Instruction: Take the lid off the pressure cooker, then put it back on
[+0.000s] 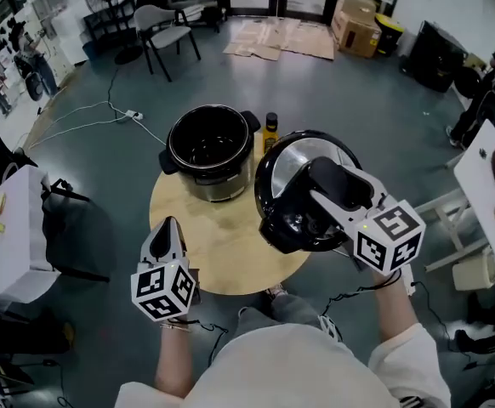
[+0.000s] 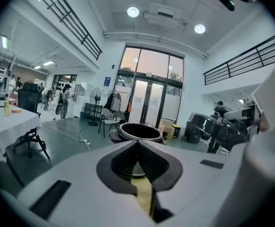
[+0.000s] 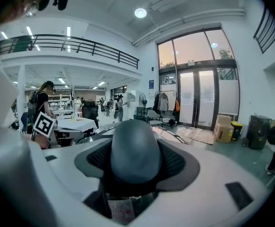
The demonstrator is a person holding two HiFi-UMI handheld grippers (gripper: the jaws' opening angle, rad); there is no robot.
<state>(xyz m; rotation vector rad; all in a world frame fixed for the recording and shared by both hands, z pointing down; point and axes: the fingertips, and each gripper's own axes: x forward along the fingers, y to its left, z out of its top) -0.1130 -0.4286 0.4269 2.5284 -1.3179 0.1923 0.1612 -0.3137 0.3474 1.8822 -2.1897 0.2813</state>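
Note:
The black pressure cooker pot (image 1: 209,150) stands open on the round wooden table (image 1: 230,253); in the left gripper view its rim (image 2: 138,131) shows just beyond the jaws. The round black lid (image 1: 303,195) hangs tilted in the air to the right of the pot, over the table's right edge, its shiny underside facing the pot. My right gripper (image 1: 332,185) is shut on the lid's dark handle (image 3: 135,155), which fills the space between its jaws. My left gripper (image 1: 167,235) hovers over the table's left front, jaws pressed together with nothing in them (image 2: 137,148).
A small bottle (image 1: 270,131) stands on the table just right of the pot, close to the lid. Cables (image 1: 103,113) cross the floor to the left. Chairs (image 1: 167,28) and cardboard boxes (image 1: 355,24) sit far behind. White tables stand at both sides.

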